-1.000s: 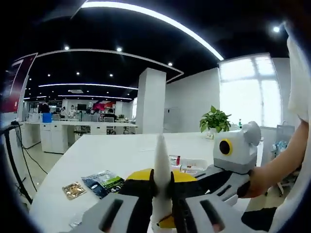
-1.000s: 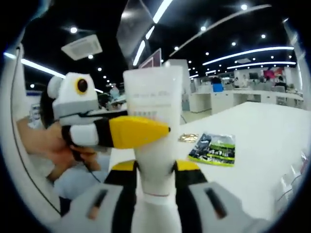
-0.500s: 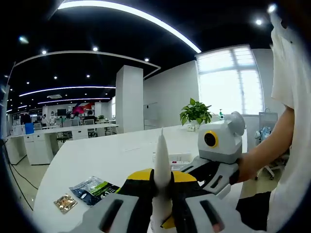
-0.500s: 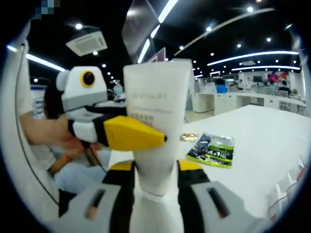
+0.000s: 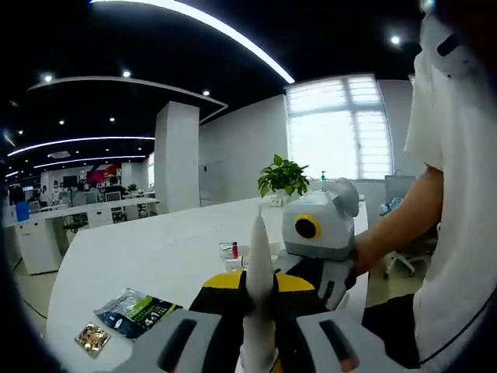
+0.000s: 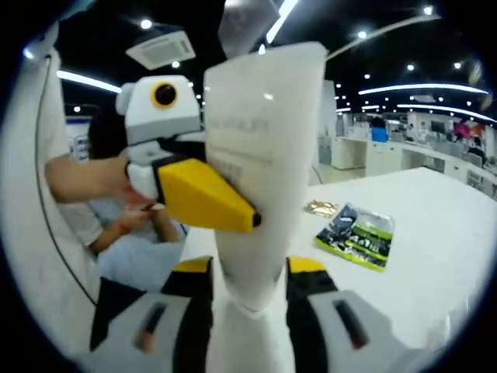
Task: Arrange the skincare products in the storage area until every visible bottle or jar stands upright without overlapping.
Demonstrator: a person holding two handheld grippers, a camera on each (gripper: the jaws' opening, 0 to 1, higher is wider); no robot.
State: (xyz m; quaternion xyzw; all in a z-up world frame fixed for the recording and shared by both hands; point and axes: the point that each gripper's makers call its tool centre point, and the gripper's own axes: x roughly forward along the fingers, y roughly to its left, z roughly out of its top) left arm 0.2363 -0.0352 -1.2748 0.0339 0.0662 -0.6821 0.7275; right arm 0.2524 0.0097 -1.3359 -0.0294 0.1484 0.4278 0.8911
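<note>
A white squeeze tube (image 6: 260, 155) is held up in the air above a white table (image 5: 155, 256), gripped by both tools. It should probably be handed to one gripper only, then stood on its cap. The right gripper (image 6: 248, 291) clamps its lower end; the left gripper (image 5: 259, 299) pinches its flat crimped end.

- tube (image 6: 260, 155): translucent white, faint grey lettering
- left gripper (image 6: 203, 203): yellow jaws, white and grey body
- right gripper (image 6: 248, 272): yellow tips, grey and black below
- packet (image 6: 359, 235): dark with green and white print
- small sachet (image 5: 92, 338): gold-brown
- table (image 5: 155, 249): plain white
- plant (image 5: 283, 176): green leaves
</note>
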